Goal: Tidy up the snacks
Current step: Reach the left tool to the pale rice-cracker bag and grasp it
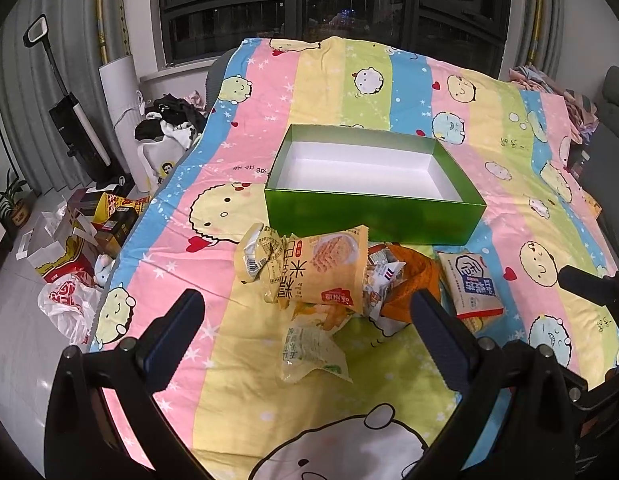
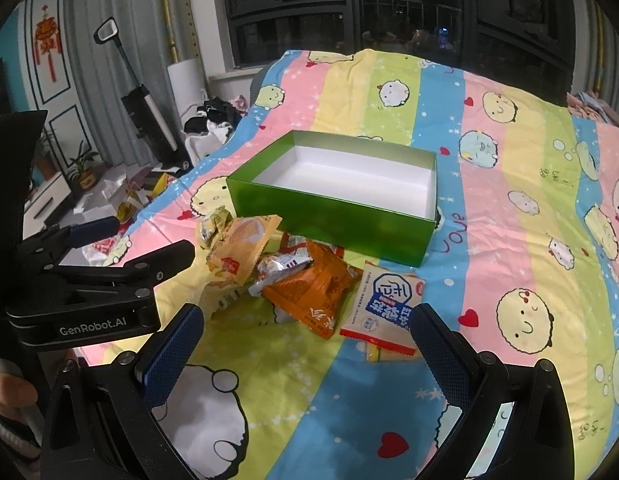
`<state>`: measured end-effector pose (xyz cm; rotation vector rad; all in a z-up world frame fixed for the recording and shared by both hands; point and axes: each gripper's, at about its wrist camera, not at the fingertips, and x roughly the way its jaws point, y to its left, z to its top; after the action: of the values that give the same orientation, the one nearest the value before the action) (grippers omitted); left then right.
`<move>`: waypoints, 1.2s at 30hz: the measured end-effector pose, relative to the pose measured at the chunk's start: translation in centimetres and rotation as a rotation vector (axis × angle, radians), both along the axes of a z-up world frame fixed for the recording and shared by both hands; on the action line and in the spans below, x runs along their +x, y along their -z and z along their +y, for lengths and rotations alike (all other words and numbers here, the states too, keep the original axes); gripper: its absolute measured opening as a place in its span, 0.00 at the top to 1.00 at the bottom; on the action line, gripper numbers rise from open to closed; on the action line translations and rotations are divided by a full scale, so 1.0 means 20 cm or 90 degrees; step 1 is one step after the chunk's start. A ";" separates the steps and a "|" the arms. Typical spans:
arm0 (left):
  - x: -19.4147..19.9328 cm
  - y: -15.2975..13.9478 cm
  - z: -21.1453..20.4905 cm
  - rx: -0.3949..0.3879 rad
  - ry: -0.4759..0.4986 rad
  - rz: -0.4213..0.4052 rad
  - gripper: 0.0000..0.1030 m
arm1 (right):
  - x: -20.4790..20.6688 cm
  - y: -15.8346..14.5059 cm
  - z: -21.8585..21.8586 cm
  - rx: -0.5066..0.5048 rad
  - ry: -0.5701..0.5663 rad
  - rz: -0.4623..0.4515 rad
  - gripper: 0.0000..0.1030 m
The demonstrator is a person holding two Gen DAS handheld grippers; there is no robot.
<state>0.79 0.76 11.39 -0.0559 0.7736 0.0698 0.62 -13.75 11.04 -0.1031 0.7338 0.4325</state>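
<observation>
An empty green box (image 1: 373,208) (image 2: 333,220) with a white inside lies on the striped cartoon bedsheet. In front of it sits a heap of snack packets: a yellow rice-cracker bag (image 1: 321,268) (image 2: 241,248), an orange packet (image 1: 409,284) (image 2: 313,292), a white and blue packet (image 1: 471,284) (image 2: 385,300), and a pale green packet (image 1: 309,354). My left gripper (image 1: 305,336) hovers open just short of the heap, over the pale green packet. My right gripper (image 2: 307,344) is open too, just short of the orange and white packets. The left gripper's body (image 2: 93,280) shows at the right wrist view's left.
The bedsheet (image 1: 269,400) (image 2: 509,240) stretches far around the box. Off the bed's left edge the floor holds boxes and bags (image 1: 77,248), a pile of clothes (image 1: 169,120) and an upright vacuum (image 1: 69,120). A dark window (image 2: 389,8) stands behind. A person's hand (image 2: 9,396) holds the left gripper.
</observation>
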 end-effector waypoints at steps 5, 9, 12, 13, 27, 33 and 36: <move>0.00 0.01 0.00 -0.004 0.006 0.001 0.00 | 0.00 0.01 0.00 -0.002 0.002 0.002 0.01; 0.03 0.03 0.05 -0.066 0.030 0.014 0.00 | 0.01 0.03 -0.01 -0.003 0.007 0.010 0.00; 0.07 0.10 0.14 -0.206 0.070 0.061 0.00 | 0.02 0.06 -0.02 -0.001 0.007 0.020 0.00; 0.09 0.14 0.18 -0.245 0.073 0.076 0.00 | 0.03 0.07 -0.02 -0.001 0.006 0.024 0.00; 0.13 0.41 0.44 -0.348 0.033 0.137 0.01 | 0.10 0.34 0.10 0.098 -0.097 0.131 0.01; 0.16 0.45 0.37 -0.338 0.088 0.149 0.12 | 0.17 0.39 0.29 0.139 -0.152 0.147 0.13; 0.21 0.49 0.34 -0.327 0.097 0.167 0.18 | 0.22 0.43 0.38 0.117 -0.162 0.154 0.19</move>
<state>5.04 7.65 1.56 -0.4819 1.0409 -0.2731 4.98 -6.08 2.50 0.0302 0.9181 0.7629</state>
